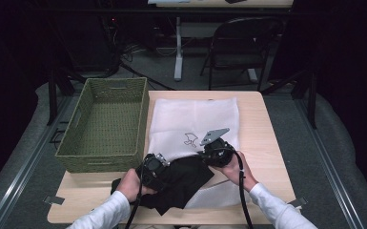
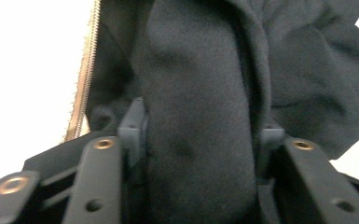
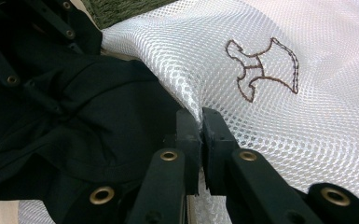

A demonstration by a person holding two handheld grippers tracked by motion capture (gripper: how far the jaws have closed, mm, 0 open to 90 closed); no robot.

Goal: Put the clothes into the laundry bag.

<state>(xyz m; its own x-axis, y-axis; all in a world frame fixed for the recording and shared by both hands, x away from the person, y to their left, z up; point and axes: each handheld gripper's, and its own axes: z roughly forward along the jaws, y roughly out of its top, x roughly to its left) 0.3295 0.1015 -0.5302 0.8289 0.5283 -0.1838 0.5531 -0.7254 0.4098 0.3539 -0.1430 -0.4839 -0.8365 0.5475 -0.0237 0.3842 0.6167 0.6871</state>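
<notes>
Mesh laundry bag lying flat on wooden table, just beside green wicker basket. My right gripper clenching jaws on bag's mesh edge, lifting it so mouth is gaping for loading. My left gripper grasping fold of black garment, pads pressing cloth both sides, zipper edge just beside. Garment bunching at bag's near end, partly at opening; judging I'm stuffing it inside while right is holding mouth open.
</notes>
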